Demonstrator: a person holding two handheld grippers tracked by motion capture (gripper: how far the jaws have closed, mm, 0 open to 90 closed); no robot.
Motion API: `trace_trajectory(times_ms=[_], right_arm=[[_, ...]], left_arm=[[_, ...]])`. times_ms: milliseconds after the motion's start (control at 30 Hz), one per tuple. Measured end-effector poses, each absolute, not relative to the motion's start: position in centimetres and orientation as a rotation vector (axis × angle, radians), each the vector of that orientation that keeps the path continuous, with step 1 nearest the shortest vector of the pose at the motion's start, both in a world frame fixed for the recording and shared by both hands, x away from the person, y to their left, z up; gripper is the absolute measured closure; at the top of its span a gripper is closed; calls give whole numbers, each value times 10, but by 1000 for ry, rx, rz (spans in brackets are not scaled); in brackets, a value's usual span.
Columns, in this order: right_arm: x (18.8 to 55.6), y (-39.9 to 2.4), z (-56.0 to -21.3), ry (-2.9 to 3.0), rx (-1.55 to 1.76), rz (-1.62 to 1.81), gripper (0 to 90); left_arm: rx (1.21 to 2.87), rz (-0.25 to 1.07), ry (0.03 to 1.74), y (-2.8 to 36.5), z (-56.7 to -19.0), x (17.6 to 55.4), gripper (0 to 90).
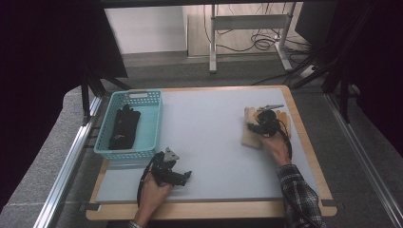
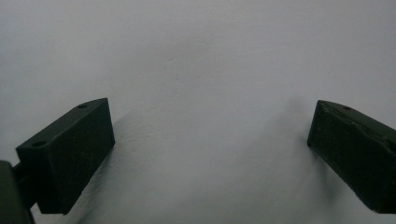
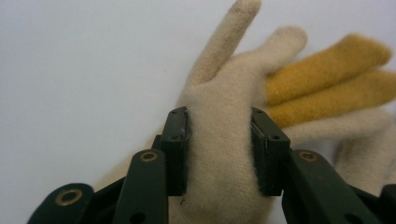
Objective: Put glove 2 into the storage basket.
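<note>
A cream knitted glove (image 3: 219, 154) lies on the grey table top (image 1: 209, 128) at the right. My right gripper (image 3: 219, 123) is shut on its palm, both pads pressed into the wool. Yellow knitted fingers (image 3: 327, 74) stick out from behind the cream glove. In the high view the same right gripper (image 1: 263, 124) sits over the glove pile (image 1: 248, 135), held by a hand in a plaid sleeve. My left gripper (image 1: 184, 175) rests low near the table's front left, and its jaws stand wide open over bare grey surface (image 2: 210, 140).
A teal plastic basket (image 1: 154, 118) stands at the table's left edge with a black folded item (image 1: 124, 128) inside. The table has a wooden border (image 1: 304, 137). Desk legs and cables stand on the floor beyond.
</note>
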State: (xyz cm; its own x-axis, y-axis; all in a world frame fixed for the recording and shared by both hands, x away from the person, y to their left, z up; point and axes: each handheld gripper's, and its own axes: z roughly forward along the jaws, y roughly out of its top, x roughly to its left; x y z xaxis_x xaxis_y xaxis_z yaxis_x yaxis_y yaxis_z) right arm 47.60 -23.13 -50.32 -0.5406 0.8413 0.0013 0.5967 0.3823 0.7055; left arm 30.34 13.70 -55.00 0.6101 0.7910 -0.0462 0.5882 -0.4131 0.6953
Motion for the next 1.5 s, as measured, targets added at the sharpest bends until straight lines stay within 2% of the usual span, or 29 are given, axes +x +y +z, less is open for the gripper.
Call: trace_trajectory(times_ms=[33,67,100,467,600,700,800,867,900,1033,1100,1200,1267,1500], right_arm=[[472,-231,-499,2285,1238,974,676],[468,-230,-494,2285,1224,998,778],[463,-229,-490,2281,1202,1024,796],[404,-188,-458,2353,1019,1133,813],[388,-166,-463,2406,956,1172,804],[380,-151,-479,2458,941,1189,795],[375,-141,-496,2498,931,1191,728],[372,-136,-504,2533,904,1193,586],[372,-135,-504,2546,893,1187,542],[372,-143,-495,2495,890,1203,482],[376,-152,-490,2473,914,1206,515],[380,-164,-491,2454,956,1163,674],[381,-170,-495,2446,983,1144,727],[385,-177,-520,2467,1036,1087,748]], left_arm=[[2148,380,1081,137,-550,303,8],[2148,380,1081,137,-550,303,7],[2153,380,1078,137,-550,303,8],[2154,382,1076,137,-550,303,8],[2151,382,1078,137,-550,303,8],[2149,381,1080,137,-550,303,8],[2150,382,1079,137,-550,303,8],[2154,382,1077,137,-550,303,9],[2155,383,1077,137,-550,303,8],[2155,383,1076,137,-550,303,8],[2154,382,1077,137,-550,303,8],[2154,381,1078,137,-550,303,8],[2154,381,1078,137,-550,303,9],[2153,382,1078,137,-550,303,8]])
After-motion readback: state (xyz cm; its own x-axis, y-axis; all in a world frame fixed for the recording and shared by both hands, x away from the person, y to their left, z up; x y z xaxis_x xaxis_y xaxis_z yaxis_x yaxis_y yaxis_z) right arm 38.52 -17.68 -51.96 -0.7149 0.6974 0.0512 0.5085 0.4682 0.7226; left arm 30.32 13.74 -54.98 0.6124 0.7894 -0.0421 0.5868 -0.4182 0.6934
